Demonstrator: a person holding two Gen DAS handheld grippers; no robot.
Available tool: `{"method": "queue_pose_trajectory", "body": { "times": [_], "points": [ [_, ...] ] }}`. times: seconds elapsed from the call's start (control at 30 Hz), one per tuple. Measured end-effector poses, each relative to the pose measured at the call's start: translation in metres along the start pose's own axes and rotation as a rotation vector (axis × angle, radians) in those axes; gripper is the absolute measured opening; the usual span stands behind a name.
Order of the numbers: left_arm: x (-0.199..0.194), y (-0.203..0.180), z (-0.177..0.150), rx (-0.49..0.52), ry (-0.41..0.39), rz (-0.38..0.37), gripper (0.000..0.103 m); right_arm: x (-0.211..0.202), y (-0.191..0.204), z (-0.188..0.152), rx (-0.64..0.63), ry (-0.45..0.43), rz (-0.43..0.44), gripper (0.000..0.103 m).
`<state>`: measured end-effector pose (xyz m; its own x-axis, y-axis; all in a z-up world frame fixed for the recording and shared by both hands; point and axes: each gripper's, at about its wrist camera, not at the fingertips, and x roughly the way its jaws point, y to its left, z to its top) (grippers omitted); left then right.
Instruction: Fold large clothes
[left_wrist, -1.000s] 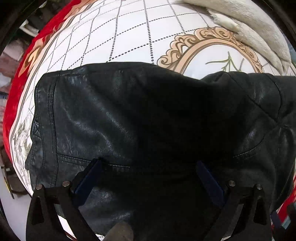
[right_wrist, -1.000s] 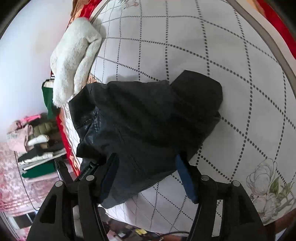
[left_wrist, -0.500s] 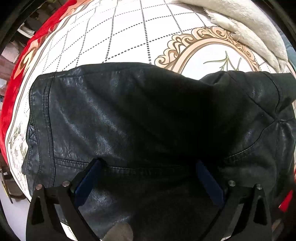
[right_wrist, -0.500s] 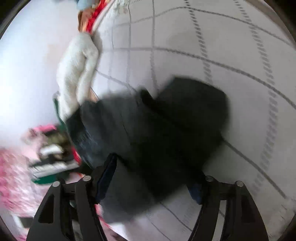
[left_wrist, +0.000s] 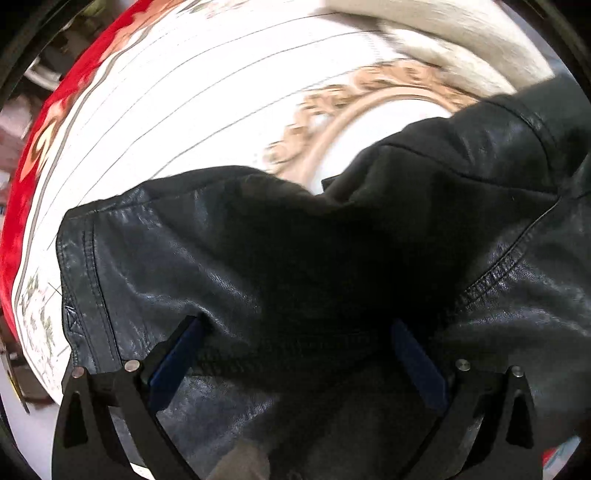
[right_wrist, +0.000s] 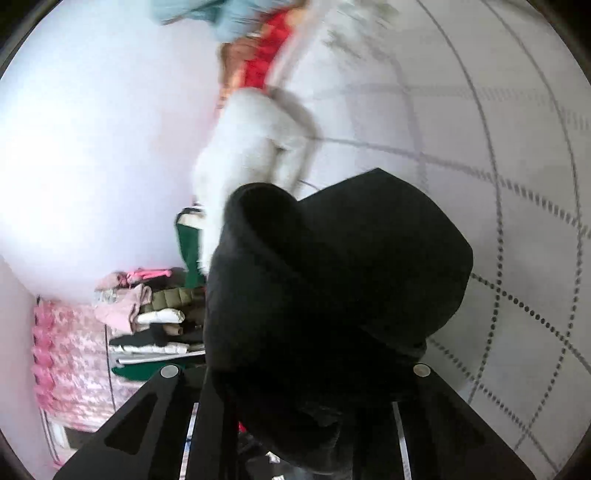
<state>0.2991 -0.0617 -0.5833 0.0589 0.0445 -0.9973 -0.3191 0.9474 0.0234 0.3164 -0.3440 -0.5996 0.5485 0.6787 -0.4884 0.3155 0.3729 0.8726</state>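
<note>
A black leather jacket (left_wrist: 258, 266) lies on the white quilted bedspread (left_wrist: 192, 110). My left gripper (left_wrist: 295, 332) is open, its blue pads (left_wrist: 177, 354) spread wide just above the jacket's lower part. In the right wrist view the jacket's black fabric hood (right_wrist: 351, 280) bulges up close to the camera and hides the fingertips of my right gripper (right_wrist: 306, 398). The fabric is bunched between the black finger arms (right_wrist: 155, 417), so the gripper appears shut on it.
A cream fluffy blanket (left_wrist: 443, 33) (right_wrist: 258, 147) lies at the bed's far edge. The bedspread has a red border (left_wrist: 40, 122) and a gold ornament (left_wrist: 354, 107). Stacks of folded clothes (right_wrist: 147, 325) stand beside the bed by a white wall (right_wrist: 92, 147).
My right gripper has closed on the jacket's hood side and lifted it toward the camera. In the left wrist view the jacket's far edge has bunched and pulled right, uncovering more bedspread.
</note>
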Motion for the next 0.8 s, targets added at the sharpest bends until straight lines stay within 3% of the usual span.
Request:
{"method": "queue_pose_trajectory", "body": {
  "times": [0.17,0.5,0.67,0.8],
  "points": [
    [0.007,-0.024,0.006,0.01,0.009,-0.135,0.103,-0.024,0.055,0.005,-0.164,-0.034,-0.077,0.019],
    [0.007,-0.009,-0.005,-0.004,-0.008,-0.187,0.103,0.0,0.105,-0.02,-0.355,0.03,-0.197,0.019],
    [-0.032,0.044,-0.004,-0.051,-0.033,-0.151,0.103,0.009,0.138,-0.043,-0.476,0.051,-0.243,0.019],
    [-0.072,0.136,-0.021,-0.185,-0.082,-0.093,0.103,0.03,0.175,-0.082,-0.633,0.103,-0.271,0.019]
  ]
}}
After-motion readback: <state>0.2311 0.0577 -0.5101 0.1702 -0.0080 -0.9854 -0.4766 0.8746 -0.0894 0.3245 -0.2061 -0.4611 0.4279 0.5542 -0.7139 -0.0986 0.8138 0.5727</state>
